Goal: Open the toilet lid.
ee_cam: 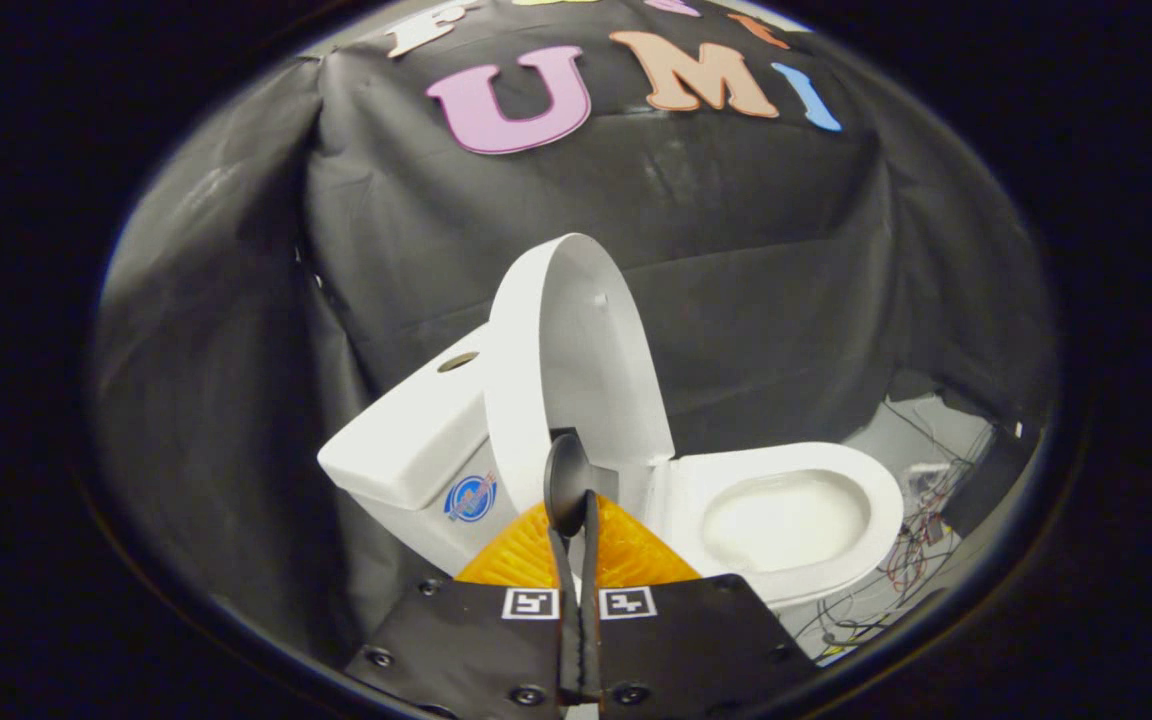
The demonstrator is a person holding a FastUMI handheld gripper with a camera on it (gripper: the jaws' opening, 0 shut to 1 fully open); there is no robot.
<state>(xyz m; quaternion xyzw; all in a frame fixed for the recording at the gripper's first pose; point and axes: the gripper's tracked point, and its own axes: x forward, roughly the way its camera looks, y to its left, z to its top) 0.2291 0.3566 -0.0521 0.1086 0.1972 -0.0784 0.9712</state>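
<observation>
The toilet lid (576, 370) stands raised, close to upright, with its inner face turned toward the bowl and its rounded top edge highest. It is hinged at the rear of the seat and leans back toward the tank (411, 440), with its lower left edge overlapping the tank's near corner. A small tab projects from the inner face near the upper part.

The seat (786, 520) lies flat on the bowl to the right of the lid. Its oval opening is uncovered and shows the white interior of the bowl.

The tank sits to the left of the lid. Its cover carries a round flush button (457, 362) on top, and a blue round sticker (470, 497) is on the tank's front face below the cover.

The gripper (576, 545) points at the base of the lid. Its two orange fingers (516, 560) lie pressed together with almost no gap between them. A thin black part with a rounded, spoon-like head (567, 480) rises along the seam between the fingers. The head lies in front of the lid's lower edge near the hinge; contact with the lid cannot be confirmed. Nothing is seen clamped between the fingers apart from this black part.

The black cloth wall (736, 300) stands behind the toilet. A bundle of loose wires (911, 560) lies on the floor to the right of the bowl.
</observation>
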